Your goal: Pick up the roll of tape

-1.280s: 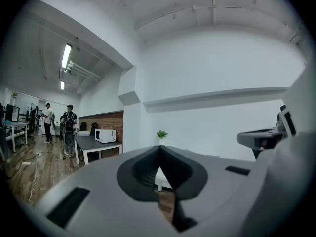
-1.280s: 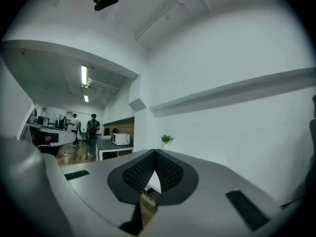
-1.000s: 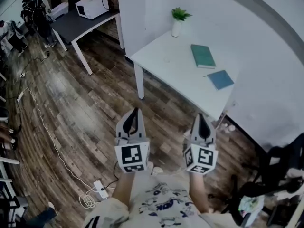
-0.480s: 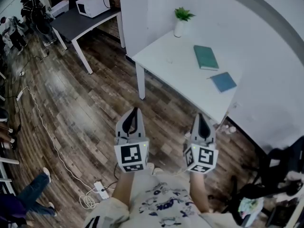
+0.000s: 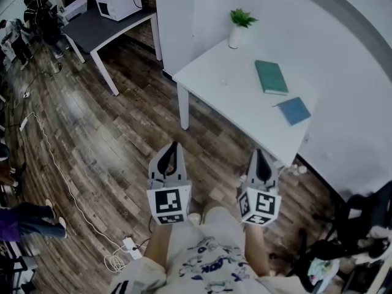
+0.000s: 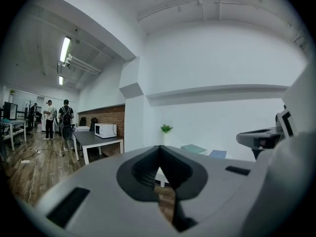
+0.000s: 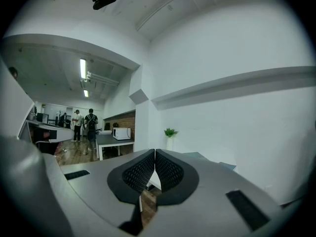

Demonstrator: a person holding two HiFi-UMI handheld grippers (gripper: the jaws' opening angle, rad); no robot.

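No roll of tape shows clearly in any view; a faint small ring-like spot (image 5: 223, 81) on the white table (image 5: 214, 106) is too small to identify. Both grippers are held side by side over the wood floor, short of the table and pointing toward it. My left gripper (image 5: 174, 144) has its tips meeting with nothing between them, also in the left gripper view (image 6: 159, 147). My right gripper (image 5: 259, 150) is shut and empty, its pads pressed together (image 7: 155, 151).
On the table stand a potted plant (image 5: 240, 26), a green book (image 5: 271, 77) and a blue book (image 5: 294, 111). A microwave (image 5: 119, 3) sits on a dark table (image 5: 98, 32). A power strip with cable (image 5: 130, 245) lies on the floor. People stand far left (image 5: 24, 23). A chair (image 5: 349, 225) is at right.
Both grippers and the view have shifted slightly toward the white table. A person at the lower left has walked across the floor. Jaws are unchanged.
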